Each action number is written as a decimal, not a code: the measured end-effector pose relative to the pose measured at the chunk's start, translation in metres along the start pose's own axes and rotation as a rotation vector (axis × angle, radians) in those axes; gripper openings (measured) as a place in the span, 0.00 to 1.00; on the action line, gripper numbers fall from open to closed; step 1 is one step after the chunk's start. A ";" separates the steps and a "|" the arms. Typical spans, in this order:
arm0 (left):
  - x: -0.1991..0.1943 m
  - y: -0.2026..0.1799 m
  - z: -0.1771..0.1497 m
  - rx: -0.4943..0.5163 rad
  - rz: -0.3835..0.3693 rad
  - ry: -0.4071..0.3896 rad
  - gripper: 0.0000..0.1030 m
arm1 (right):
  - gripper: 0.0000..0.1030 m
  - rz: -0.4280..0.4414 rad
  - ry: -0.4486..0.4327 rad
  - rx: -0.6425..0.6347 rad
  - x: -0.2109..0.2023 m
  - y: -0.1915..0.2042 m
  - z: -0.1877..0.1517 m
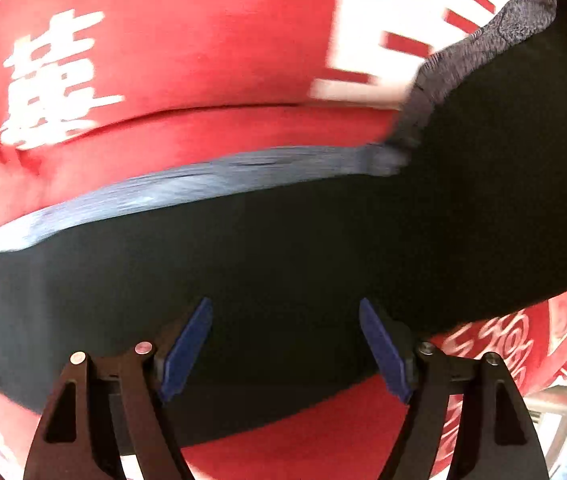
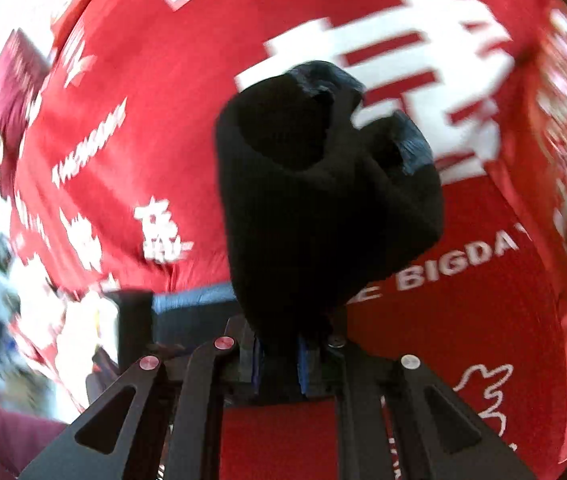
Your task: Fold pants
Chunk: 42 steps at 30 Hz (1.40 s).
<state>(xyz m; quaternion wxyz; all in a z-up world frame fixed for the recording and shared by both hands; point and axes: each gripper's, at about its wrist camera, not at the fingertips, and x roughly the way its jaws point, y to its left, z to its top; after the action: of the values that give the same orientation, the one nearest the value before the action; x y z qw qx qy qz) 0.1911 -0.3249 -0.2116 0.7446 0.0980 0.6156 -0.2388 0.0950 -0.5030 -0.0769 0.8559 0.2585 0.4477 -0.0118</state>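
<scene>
Two grippers over a red printed cloth [image 1: 187, 60]; right gripper [image 2: 279, 360] clamps a bunched fold of black pants [image 2: 323, 200]; left gripper [image 1: 285, 344] hangs parted above pants spread across the cloth.

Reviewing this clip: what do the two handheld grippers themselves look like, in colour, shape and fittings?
Both look alike. The left gripper has black linkage arms with triangular cut-outs, round silver pivot pins, and flat blue pads on its fingers. The right gripper has the same black cut-out arms and blue pads, with reddish and silver pins. No cables, markings or sleeves show.
</scene>
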 end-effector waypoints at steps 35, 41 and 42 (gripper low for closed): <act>-0.041 0.083 0.009 -0.132 0.047 0.002 0.75 | 0.15 0.256 0.277 0.759 0.126 -0.013 -0.139; -0.056 0.072 0.022 -0.078 0.134 -0.062 0.75 | 0.15 0.263 0.351 0.656 0.132 0.007 -0.138; -0.055 0.069 0.024 -0.079 0.127 -0.057 0.75 | 0.15 0.268 0.373 0.634 0.136 0.010 -0.136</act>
<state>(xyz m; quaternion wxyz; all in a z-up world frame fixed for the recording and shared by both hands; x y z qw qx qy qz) 0.2377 -0.2623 -0.1637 0.7786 0.1006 0.5958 -0.1693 0.0752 -0.4043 -0.2409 0.6313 0.5641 0.5320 0.0094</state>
